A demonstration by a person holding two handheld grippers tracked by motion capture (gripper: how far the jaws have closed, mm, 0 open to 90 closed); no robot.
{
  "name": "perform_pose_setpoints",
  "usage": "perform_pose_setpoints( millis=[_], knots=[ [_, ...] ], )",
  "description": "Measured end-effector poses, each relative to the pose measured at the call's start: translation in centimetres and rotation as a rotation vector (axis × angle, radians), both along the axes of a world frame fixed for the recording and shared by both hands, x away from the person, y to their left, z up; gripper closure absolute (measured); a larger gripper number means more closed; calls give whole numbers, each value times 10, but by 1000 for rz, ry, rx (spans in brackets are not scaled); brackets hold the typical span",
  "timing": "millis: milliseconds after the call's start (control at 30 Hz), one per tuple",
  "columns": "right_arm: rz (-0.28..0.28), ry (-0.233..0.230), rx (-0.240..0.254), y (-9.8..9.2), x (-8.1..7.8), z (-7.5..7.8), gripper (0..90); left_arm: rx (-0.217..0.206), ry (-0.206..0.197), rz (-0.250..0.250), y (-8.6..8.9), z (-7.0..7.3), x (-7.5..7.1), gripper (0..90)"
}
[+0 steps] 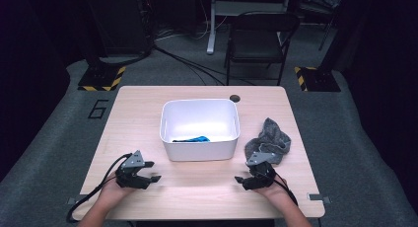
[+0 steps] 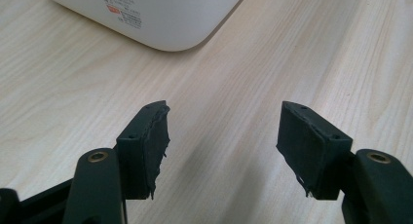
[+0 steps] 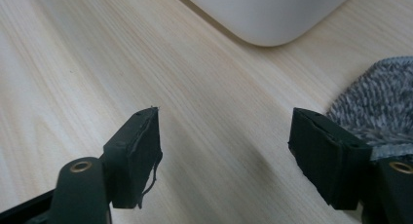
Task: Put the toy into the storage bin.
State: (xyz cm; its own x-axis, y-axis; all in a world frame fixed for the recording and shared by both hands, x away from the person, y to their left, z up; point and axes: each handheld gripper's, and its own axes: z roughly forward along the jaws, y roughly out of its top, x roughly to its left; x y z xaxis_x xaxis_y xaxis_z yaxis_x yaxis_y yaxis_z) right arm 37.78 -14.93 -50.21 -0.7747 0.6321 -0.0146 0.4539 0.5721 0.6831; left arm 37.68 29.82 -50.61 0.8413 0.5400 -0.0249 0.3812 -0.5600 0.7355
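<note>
High view: both claws, left claw [image 1: 152, 171] and right claw [image 1: 241, 182], gape empty.

My left hand-held gripper [image 1: 150, 171] was a black two-jaw tool with a grey three-cornered plate on top and a black cable looping back from it. My right hand-held gripper [image 1: 244, 181] was built the same. Up close, each jaw carried a thick matt black pad [image 2: 157, 145] with frayed edges, small screw holes, and a brass-coloured rivet [image 2: 98, 157] at the pivot. My forearms were bare of sleeves.
</note>
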Motion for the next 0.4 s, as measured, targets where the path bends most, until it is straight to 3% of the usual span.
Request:
perform_pose_setpoints(
  millis=[100,400],
  knots=[
    [-4,10,0,1,1,-4,260,23,7,2,-2,-4,2,352],
    [-34,3,-24,-3,2,-10,240,-1,9,36,5,-6,8,326]
  ],
)
